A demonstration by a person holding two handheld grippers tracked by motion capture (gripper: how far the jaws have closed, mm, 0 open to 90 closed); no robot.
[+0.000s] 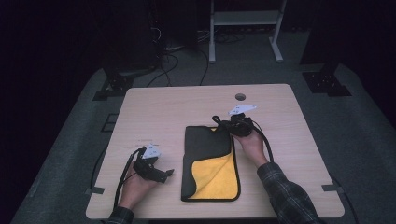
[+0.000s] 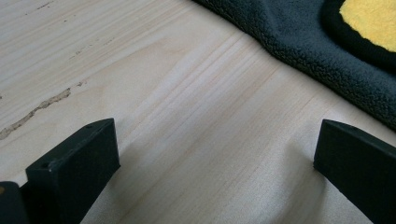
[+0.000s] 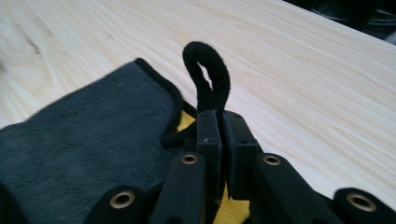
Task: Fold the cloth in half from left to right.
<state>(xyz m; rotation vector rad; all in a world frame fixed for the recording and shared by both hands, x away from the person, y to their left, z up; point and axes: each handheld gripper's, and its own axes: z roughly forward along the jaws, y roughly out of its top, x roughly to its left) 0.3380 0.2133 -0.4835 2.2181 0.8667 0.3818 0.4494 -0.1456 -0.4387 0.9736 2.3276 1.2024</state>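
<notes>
A folded microfibre cloth [image 1: 210,163], dark grey on the outside with a yellow inner face and a black bound edge, lies flat near the middle of the wooden table [image 1: 154,107], its near right part turned back so the yellow shows. The right gripper [image 1: 233,125] sits at the cloth's far right corner with its jaws pressed together on the black hanging loop [image 3: 208,74], which stands up in an arch just above the jaw tips in the right gripper view. The left gripper [image 1: 161,175] rests low over bare wood to the left of the cloth, its jaws standing wide apart with nothing between them; in the left gripper view the grey hem [image 2: 322,65] lies just beyond them, near but not touching. The cloth looks light, soft and limp, so it will probably sag and unfold if lifted by one corner, and its plush pile should give good friction with no risk of damage. The stitched edge binding and the corners seem the firmest places to pinch; the loop is a narrow hold that may let the cloth swing, so a second grip on the near left corner would likely keep it controlled.
</notes>
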